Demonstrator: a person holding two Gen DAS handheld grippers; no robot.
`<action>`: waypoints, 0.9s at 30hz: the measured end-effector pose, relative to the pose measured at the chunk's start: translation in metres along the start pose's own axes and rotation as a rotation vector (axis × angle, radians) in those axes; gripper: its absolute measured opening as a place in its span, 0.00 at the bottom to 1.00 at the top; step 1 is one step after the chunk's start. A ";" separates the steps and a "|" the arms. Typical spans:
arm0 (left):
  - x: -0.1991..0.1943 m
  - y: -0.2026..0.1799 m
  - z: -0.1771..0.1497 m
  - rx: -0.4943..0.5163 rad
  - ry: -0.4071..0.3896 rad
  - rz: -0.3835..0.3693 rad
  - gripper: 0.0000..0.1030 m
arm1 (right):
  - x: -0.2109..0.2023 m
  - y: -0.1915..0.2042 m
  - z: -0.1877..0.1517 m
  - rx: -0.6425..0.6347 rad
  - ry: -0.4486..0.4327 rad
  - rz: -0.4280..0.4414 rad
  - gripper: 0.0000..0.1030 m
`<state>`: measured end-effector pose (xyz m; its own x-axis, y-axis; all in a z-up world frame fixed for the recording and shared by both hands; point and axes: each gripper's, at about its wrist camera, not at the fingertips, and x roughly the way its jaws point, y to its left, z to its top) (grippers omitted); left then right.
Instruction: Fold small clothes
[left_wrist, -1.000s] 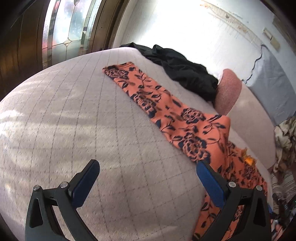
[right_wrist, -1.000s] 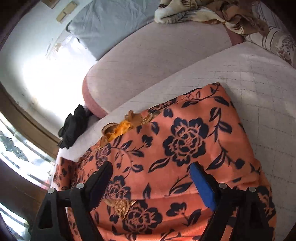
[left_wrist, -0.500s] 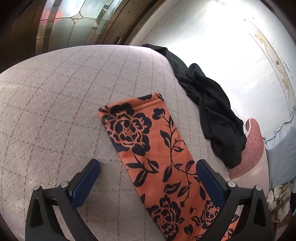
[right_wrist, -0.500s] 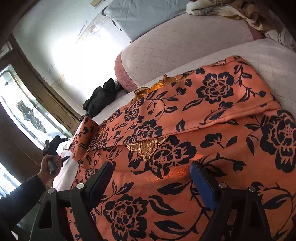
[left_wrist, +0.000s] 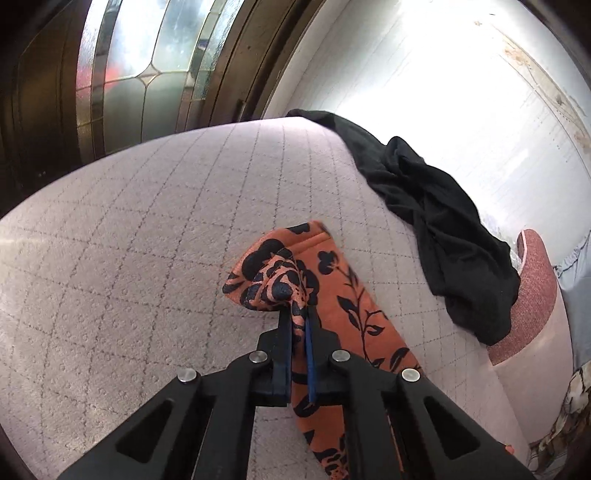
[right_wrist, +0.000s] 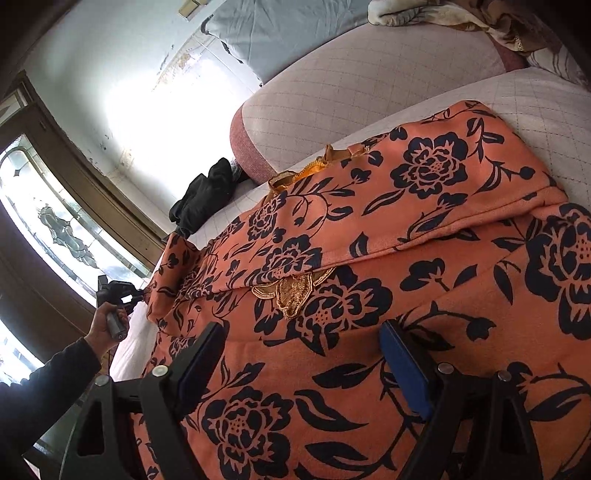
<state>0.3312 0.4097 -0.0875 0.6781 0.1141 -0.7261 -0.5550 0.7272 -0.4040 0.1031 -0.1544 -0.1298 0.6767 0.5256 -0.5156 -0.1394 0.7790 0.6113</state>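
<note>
An orange garment with a dark floral print (right_wrist: 424, 236) lies spread on the quilted pink-grey sofa seat (left_wrist: 129, 266). Its long sleeve (left_wrist: 343, 295) stretches toward the seat's far end. My left gripper (left_wrist: 300, 314) is shut on the sleeve's cuff, which bunches up in front of the jaws. It also shows far off in the right wrist view (right_wrist: 142, 291), held in a hand. My right gripper (right_wrist: 301, 354) is open and empty, low over the garment's body, just below a gold embroidered patch (right_wrist: 295, 290).
A black garment (left_wrist: 436, 214) lies crumpled at the seat's far right edge, beside the rounded sofa arm (left_wrist: 532, 291). A stained-glass door (left_wrist: 147, 66) stands behind. A patterned blanket (right_wrist: 461, 14) and a grey pillow (right_wrist: 288, 29) lie at the sofa back.
My left gripper moved onto the sleeve's end and shut on the cuff, bunching it. My right gripper stayed open and shifted slightly over the garment.
</note>
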 end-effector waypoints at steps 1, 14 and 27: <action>-0.017 -0.015 0.000 0.039 -0.033 -0.009 0.05 | 0.000 0.000 0.000 0.002 -0.002 0.004 0.85; -0.228 -0.337 -0.178 0.684 -0.130 -0.619 0.05 | -0.006 -0.008 0.000 0.039 -0.029 0.055 0.85; -0.170 -0.327 -0.310 0.880 0.135 -0.459 0.70 | -0.012 -0.013 0.001 0.071 -0.042 0.096 0.85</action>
<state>0.2480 -0.0576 -0.0045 0.6462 -0.3413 -0.6826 0.3378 0.9300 -0.1452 0.0972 -0.1715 -0.1312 0.6928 0.5808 -0.4275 -0.1546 0.6986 0.6986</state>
